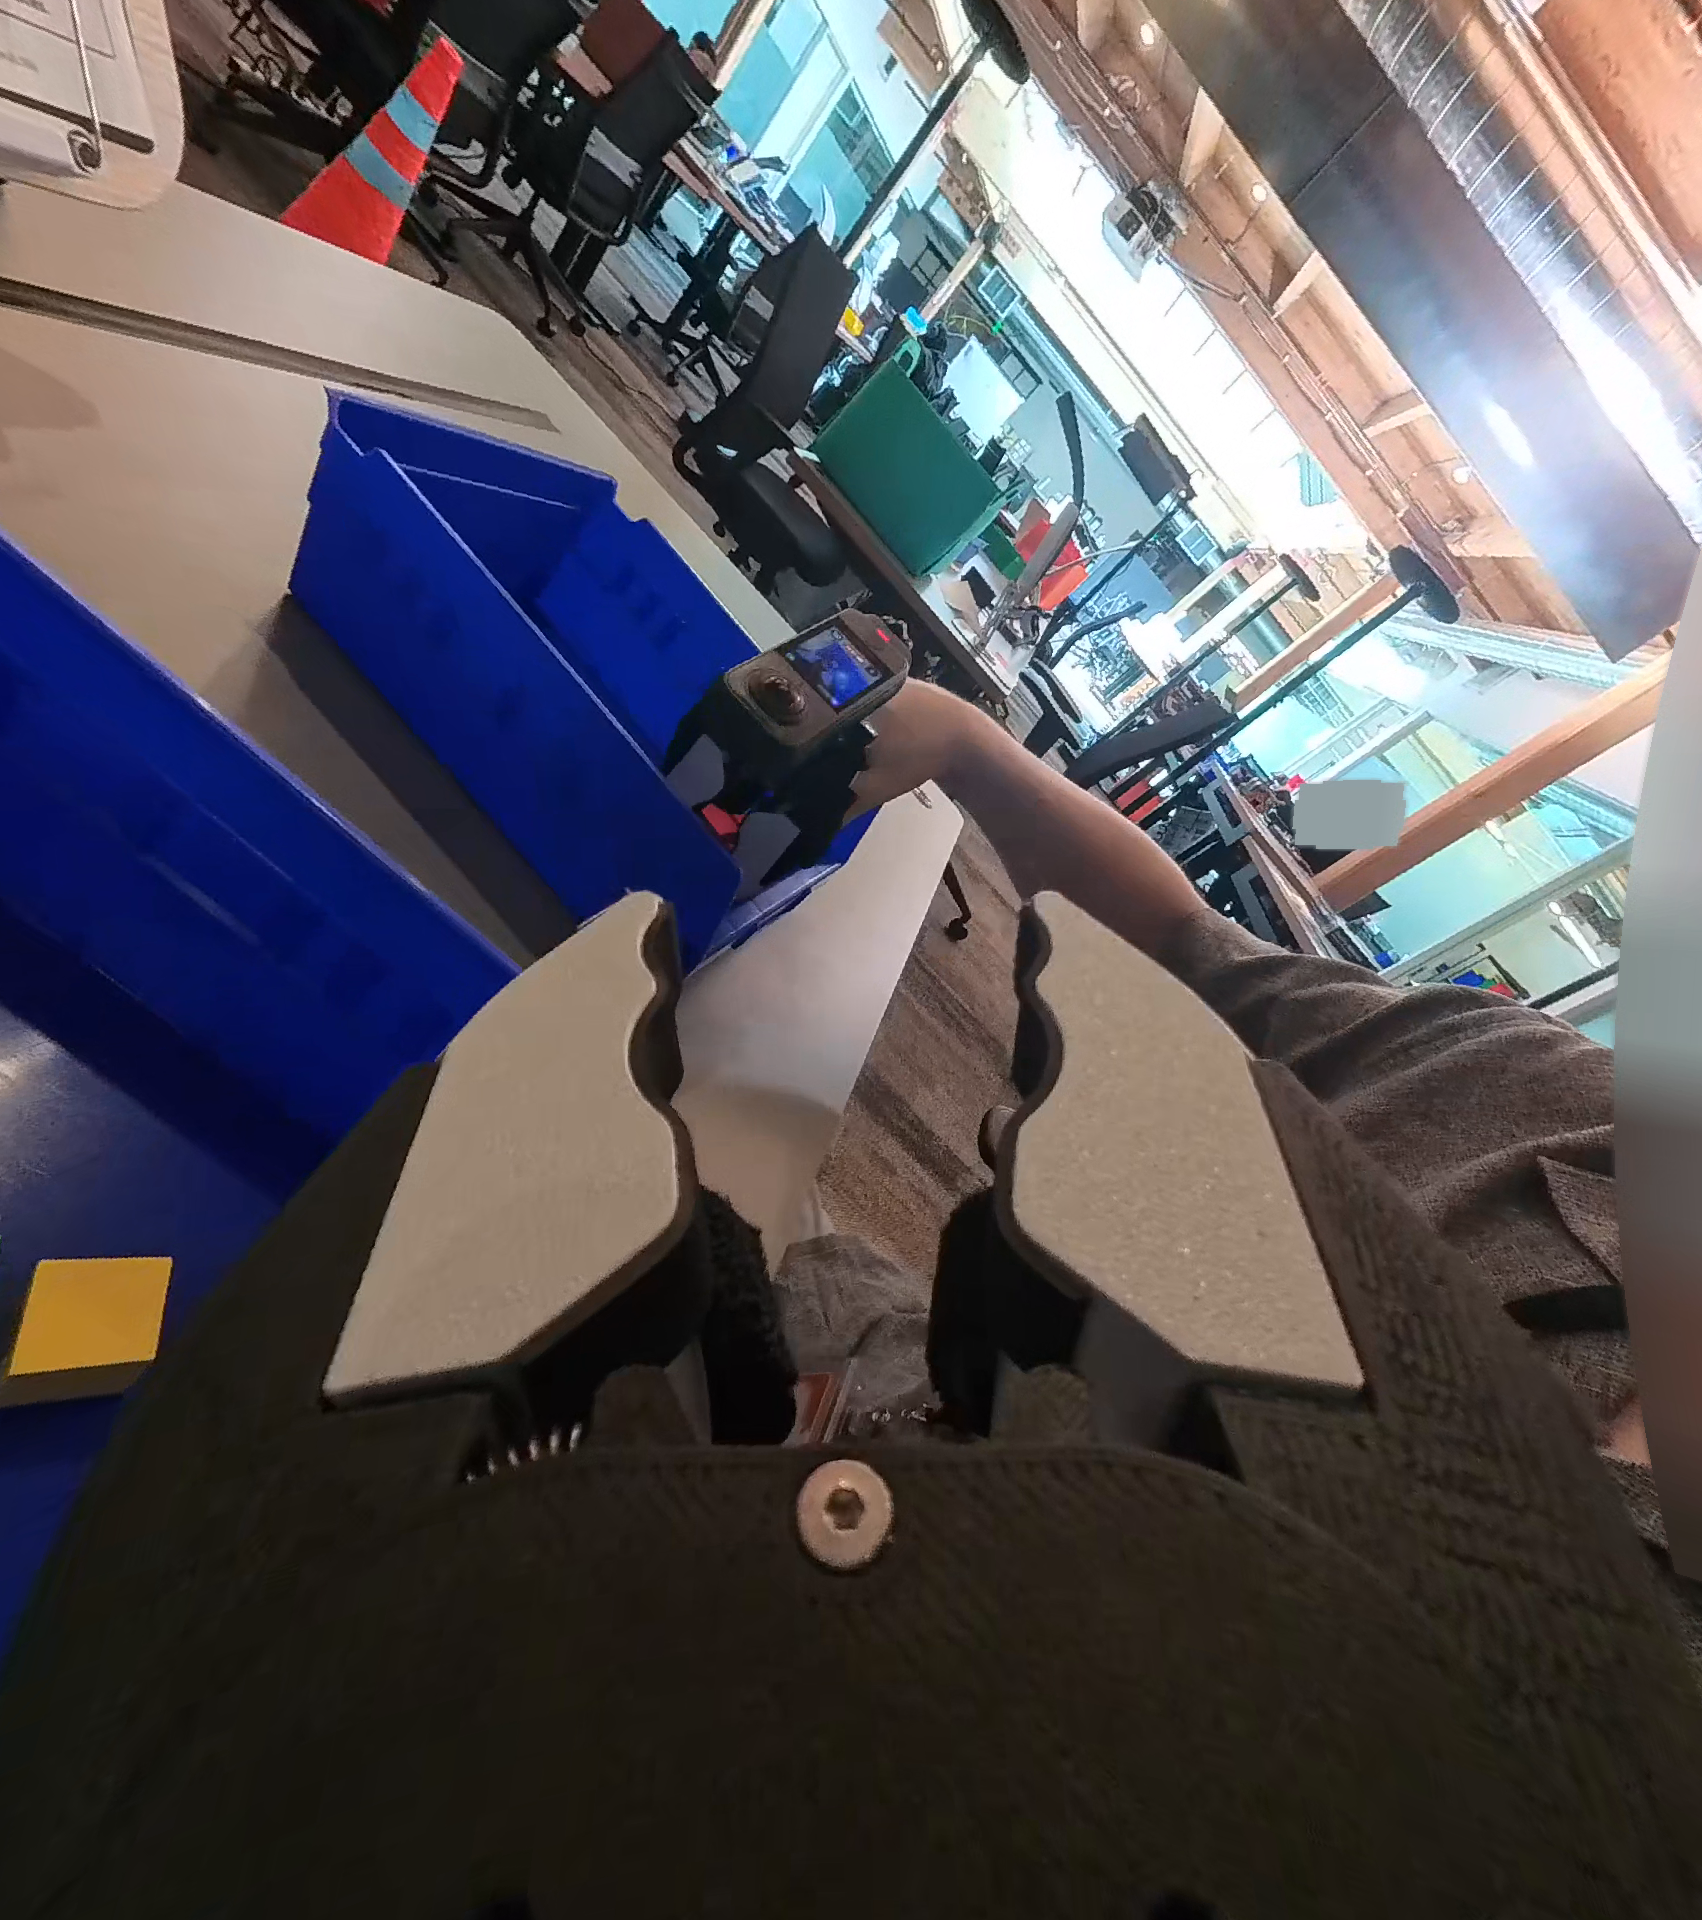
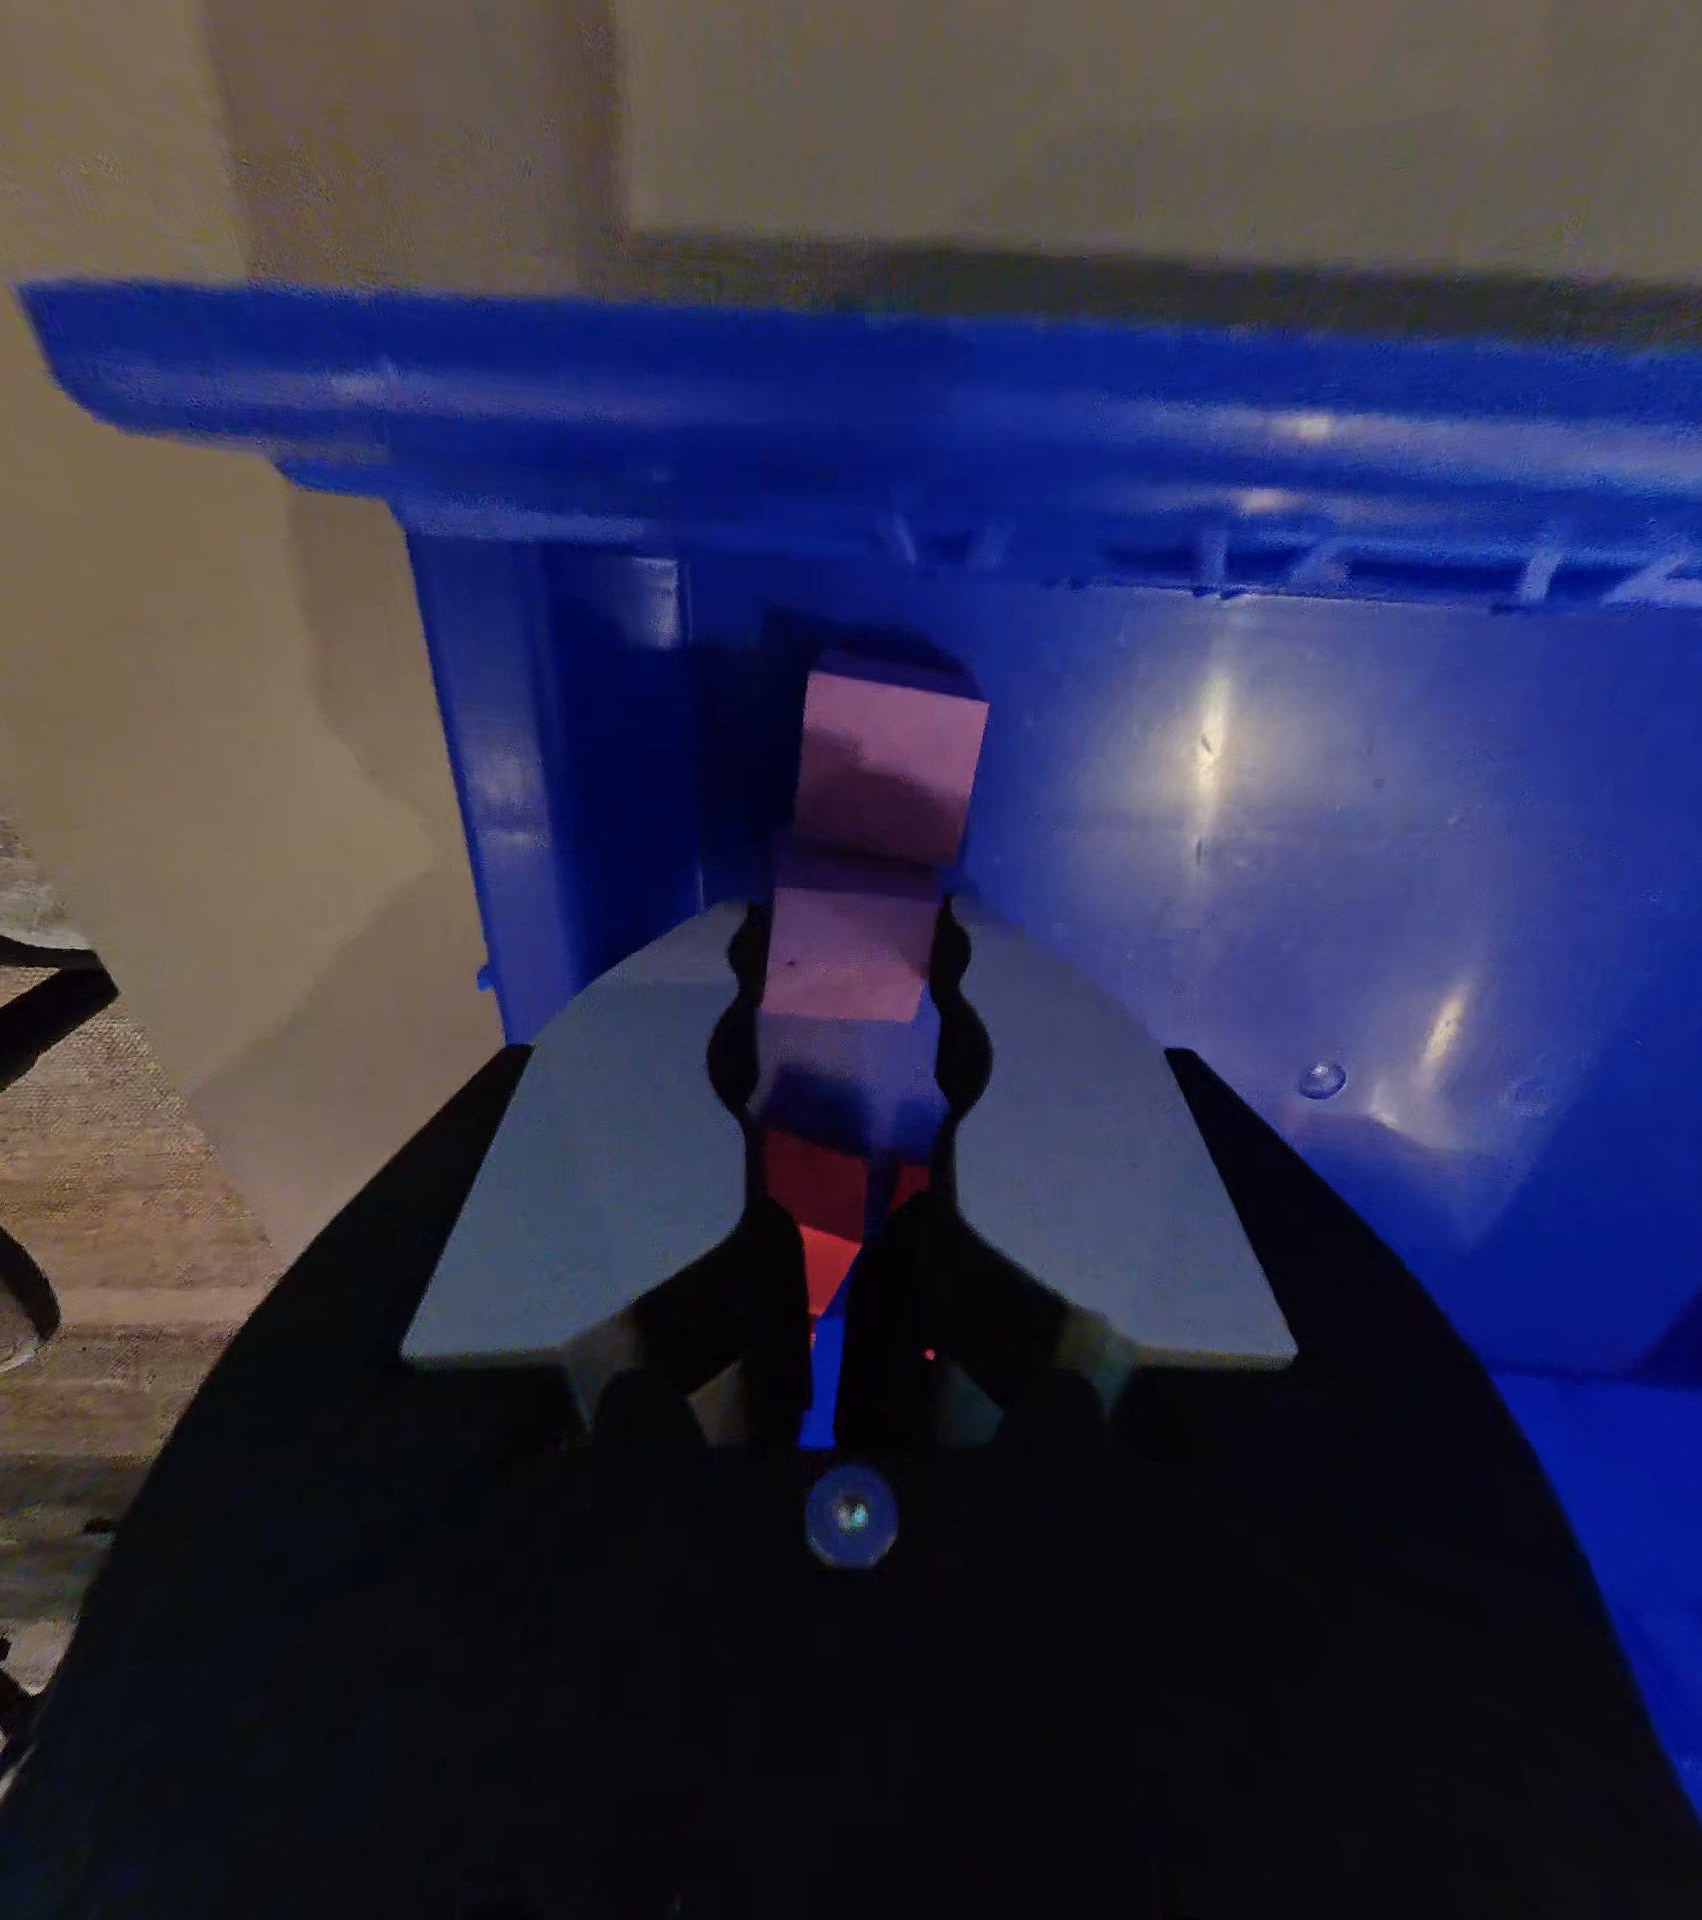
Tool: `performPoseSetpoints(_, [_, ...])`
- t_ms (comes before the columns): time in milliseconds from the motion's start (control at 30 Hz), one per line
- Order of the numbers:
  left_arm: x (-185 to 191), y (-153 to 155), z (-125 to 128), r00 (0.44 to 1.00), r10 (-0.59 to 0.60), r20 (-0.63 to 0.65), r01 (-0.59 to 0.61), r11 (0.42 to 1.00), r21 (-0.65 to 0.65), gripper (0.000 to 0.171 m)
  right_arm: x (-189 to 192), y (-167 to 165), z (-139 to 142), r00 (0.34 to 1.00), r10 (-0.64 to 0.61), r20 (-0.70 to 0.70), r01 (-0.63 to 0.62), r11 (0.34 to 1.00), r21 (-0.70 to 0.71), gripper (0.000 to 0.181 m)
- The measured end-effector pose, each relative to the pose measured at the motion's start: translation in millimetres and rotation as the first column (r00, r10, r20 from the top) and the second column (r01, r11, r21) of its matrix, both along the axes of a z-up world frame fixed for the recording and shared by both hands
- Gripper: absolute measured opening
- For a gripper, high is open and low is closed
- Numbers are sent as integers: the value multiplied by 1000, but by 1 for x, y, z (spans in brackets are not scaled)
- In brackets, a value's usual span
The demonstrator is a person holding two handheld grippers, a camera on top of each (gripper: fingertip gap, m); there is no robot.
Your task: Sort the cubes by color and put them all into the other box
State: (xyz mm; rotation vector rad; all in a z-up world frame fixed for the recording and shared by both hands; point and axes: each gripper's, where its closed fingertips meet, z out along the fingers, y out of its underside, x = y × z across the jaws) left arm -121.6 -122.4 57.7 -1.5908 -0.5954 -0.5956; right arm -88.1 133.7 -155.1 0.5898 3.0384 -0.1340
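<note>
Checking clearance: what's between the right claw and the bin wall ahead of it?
In the right wrist view, a second purple block sits between them, past the purple block gripped in the right claw, close to the bin wall.

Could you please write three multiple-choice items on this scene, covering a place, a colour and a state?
1. Where is the right gripper?
A. inside a blue bin
B. on the floor
C. over a cone

2. What colour is the block between its fingers?
A. green
B. yellow
C. purple

3. How do the left gripper's jaws stand?
A. shut on a block
B. open and empty
C. out of view

Answers:
1. A, blue walls surround its fingers.
2. C, a purple block sits between the fingertips.
3. B, a wide gap shows only the floor and table edge beyond.
</note>
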Motion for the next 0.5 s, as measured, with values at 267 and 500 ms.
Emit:
performPoseSetpoints(267, [-2, -1, -1, 1000, 10, -13, -11, 1000, -26, 61, -1, -2, 1, 1000, -22, 15, 22, 999, -35, 34])
performPoseSetpoints(500, [-21, -11, -22, 990, 128, -62, -137, 975, -175, 61, -7, 4, 10, 997, -68, -27, 66, 996, -66, 56])
